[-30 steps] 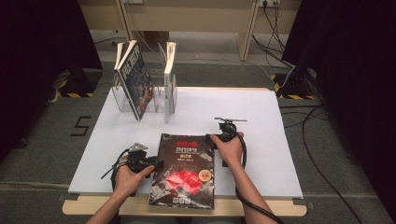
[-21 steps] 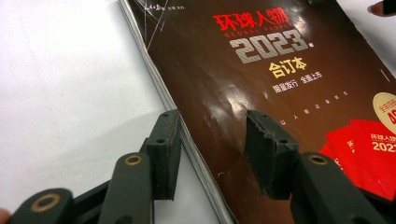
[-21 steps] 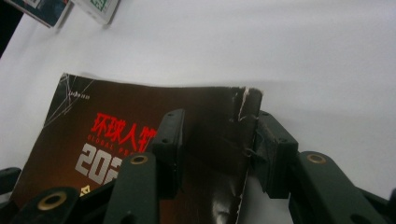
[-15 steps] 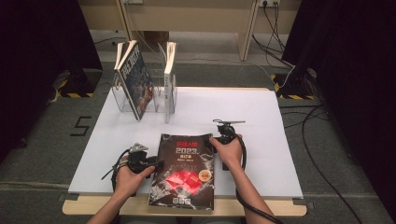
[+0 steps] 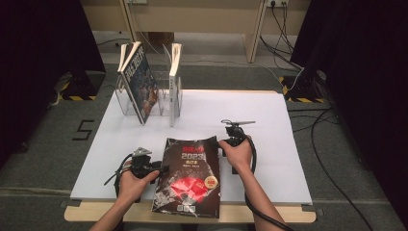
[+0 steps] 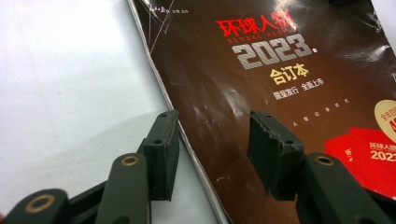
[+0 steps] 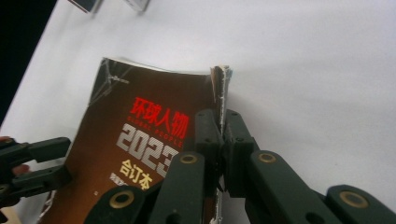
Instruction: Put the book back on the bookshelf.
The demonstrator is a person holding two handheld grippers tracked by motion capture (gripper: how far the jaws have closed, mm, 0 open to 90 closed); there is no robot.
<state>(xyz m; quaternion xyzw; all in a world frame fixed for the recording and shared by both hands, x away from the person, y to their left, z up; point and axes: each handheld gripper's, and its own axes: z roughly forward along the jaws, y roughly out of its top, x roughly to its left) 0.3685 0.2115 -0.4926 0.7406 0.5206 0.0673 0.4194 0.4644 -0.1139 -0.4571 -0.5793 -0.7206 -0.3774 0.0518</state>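
Both forearms came in from the bottom of the high view. The right hand (image 5: 236,153) sat at the far right corner of the magazine (image 5: 188,174), wrist bent inward. The right gripper (image 7: 222,122) had just been closing and its jaws were pressed together on that edge of the magazine, pinching the page block, with the corner curled up slightly off the desk (image 5: 269,125).

The left hand (image 5: 131,179) rested low at the magazine's left edge, gripper pointing sideways at it. The left gripper (image 6: 212,142) had its jaws spread and had just been opening a little; one jaw stood over the white desk, the other over the dark cover, the spine edge between them. No pad pressing on it that the frames showed.

The magazine lay flat near the front desk edge, its dark cover with red and silver print face up and its near end overhanging the front edge.

At the far left of the desk stood a clear rack (image 5: 166,98) with two upright magazines, a tilted one (image 5: 138,82) and a thin one (image 5: 175,77), well apart from the hands. Cables trailed from both grippers. The lower part of the cover was cut off in both gripper views.
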